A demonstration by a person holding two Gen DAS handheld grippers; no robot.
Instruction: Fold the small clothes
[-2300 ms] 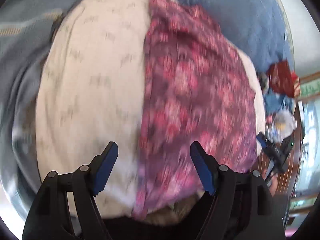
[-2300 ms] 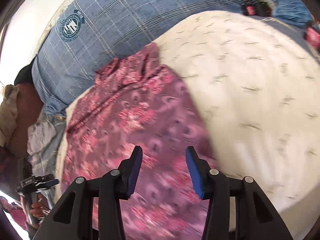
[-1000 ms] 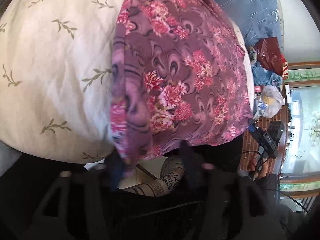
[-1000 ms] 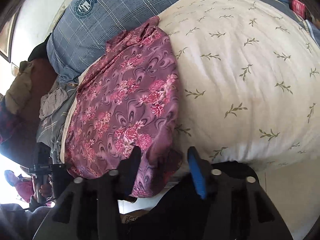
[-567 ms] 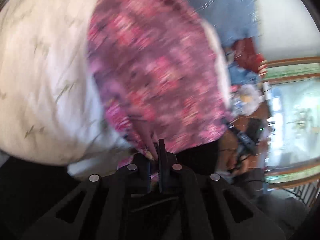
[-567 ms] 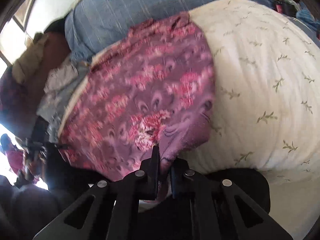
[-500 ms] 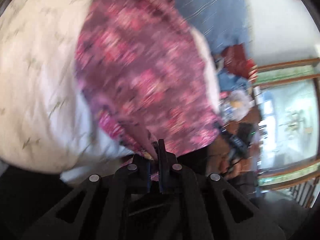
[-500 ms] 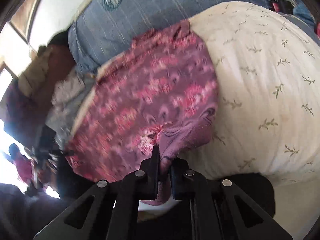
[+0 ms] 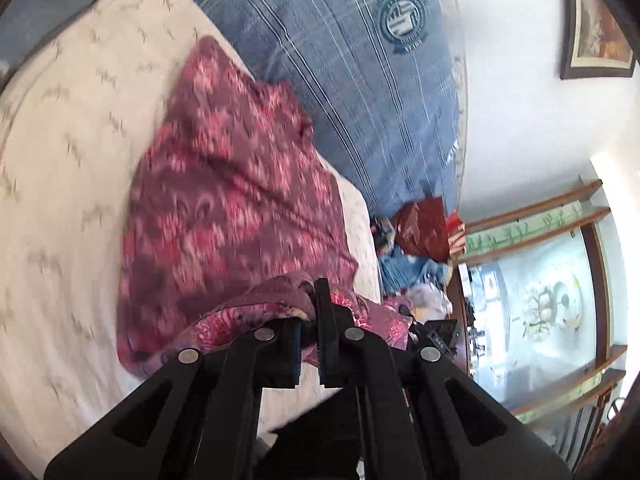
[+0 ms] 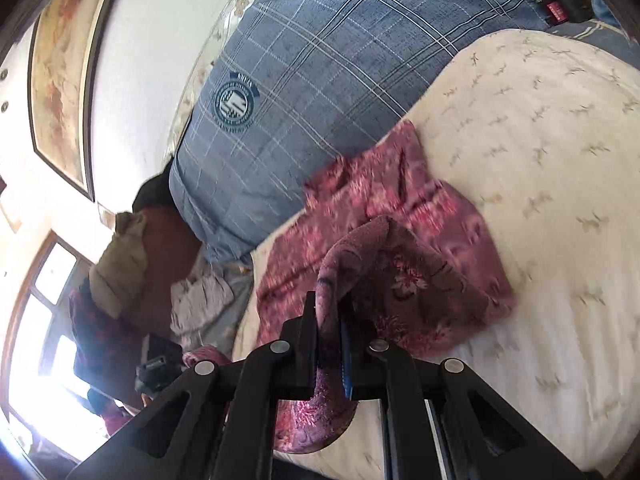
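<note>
Two views show the same soft purple garment (image 9: 224, 200), printed with pink flowers, spread on a cream quilt (image 9: 72, 184) sprigged with small leaves. In the left wrist view, the left gripper (image 9: 316, 308) has its black jaws pressed together on a bunched edge of the garment, the thin cloth puckering into ridges where it rises off the quilt toward the pads; the rest lies in loose wrinkles, blurred. Behind it leans a plump blue plaid pillow (image 9: 340, 52) with a round dark crest, and beyond the quilt's edge sits a dark red bag (image 9: 424, 228) amid a jumble of items too small to tell. A framed picture (image 9: 596, 20) hangs on the white wall, and wooden-framed glass panels (image 9: 536, 292) curve down the right side. In the right wrist view, the right gripper (image 10: 328, 312) is likewise clamped on the garment (image 10: 420, 252), a rolled fold of cloth arching up between its black fingers and hanging in a limp flap below them. The garment lies near the quilt's (image 10: 560, 160) left edge, its far end touching the plaid pillow (image 10: 320, 60). Crumpled pale and dark clothes (image 10: 132, 264) are heaped to the left, beneath a long framed picture (image 10: 60, 60).
</note>
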